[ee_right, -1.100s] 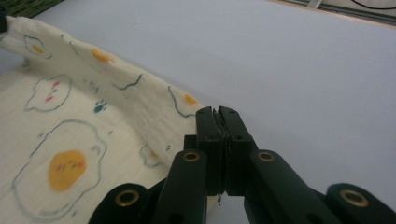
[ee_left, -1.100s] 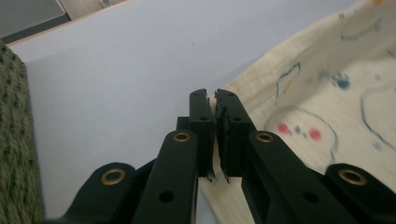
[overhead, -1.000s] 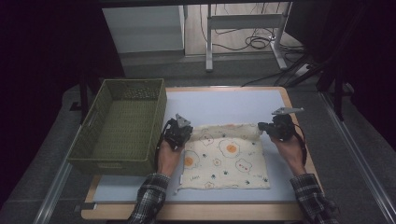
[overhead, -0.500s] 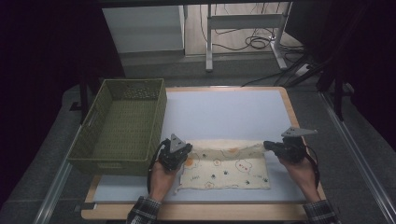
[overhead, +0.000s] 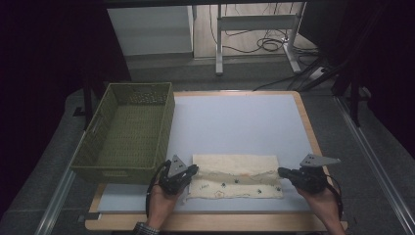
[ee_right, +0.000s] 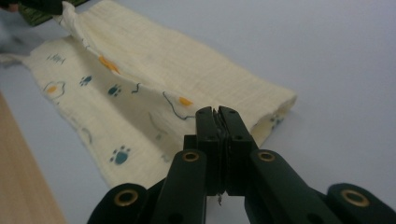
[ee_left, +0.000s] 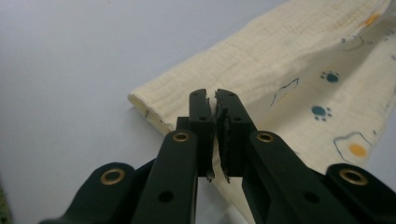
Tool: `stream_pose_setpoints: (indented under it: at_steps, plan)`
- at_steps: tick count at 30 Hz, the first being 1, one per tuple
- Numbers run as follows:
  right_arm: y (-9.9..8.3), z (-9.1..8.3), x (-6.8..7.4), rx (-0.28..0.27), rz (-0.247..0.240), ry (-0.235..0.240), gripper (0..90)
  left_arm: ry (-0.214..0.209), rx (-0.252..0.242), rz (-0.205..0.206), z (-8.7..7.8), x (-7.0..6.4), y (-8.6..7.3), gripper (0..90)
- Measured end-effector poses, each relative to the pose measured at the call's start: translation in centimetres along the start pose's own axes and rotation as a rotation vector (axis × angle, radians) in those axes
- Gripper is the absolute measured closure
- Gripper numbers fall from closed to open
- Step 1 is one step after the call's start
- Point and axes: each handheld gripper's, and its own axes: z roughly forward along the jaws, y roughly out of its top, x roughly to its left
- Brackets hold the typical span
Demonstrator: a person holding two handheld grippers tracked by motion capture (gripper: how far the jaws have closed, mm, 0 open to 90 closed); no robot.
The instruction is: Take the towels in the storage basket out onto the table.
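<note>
Cream cloth (overhead: 237,176): folded narrower than before, near bench (overhead: 235,122) front edge
Left gripper (overhead: 193,170): fingers pinch cloth's left corner, drawn nearer
Right gripper (overhead: 282,171): fingers clamp cloth's right corner

High view looking down the table (overhead: 235,122), both gripper views close, sharing the cloth (overhead: 236,176).

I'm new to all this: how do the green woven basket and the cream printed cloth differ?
The green woven basket stands rigid, deep and empty at the table's left edge; the cream printed cloth lies soft, flat and folded near the front. No claw touches the basket, while the left claw and right claw pinch the cloth's ends. Both rest on the table.
</note>
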Motion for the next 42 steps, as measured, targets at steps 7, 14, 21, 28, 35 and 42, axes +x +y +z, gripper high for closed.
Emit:
stream_pose_setpoints:
  at_steps: [7,14,21,28,35,42]
  plan:
    - [-1.8,-0.4,1.4,0.040,-0.013,0.019,87.5,-0.038,0.023,0.012,-0.6,-1.1,-1.3,84.9]
    - [-3.2,-0.7,2.3,0.059,-0.012,0.039,85.8,-0.077,0.047,-0.017,-1.7,-1.4,-2.6,79.1]
    - [-3.3,-2.6,2.8,0.043,-0.016,0.023,75.2,-0.093,0.029,-0.053,-3.2,-0.9,-2.7,58.2]
    - [-2.0,-2.0,1.4,0.030,-0.012,-0.012,71.9,-0.087,0.009,-0.090,-1.6,-0.2,-0.6,51.2]
    - [-0.2,1.1,-1.1,0.027,0.019,-0.061,77.4,0.020,0.037,-0.076,2.2,0.4,2.1,50.6]
    - [1.2,4.6,-3.3,0.066,0.047,-0.135,65.5,0.115,0.061,-0.085,4.1,1.7,2.8,48.0]
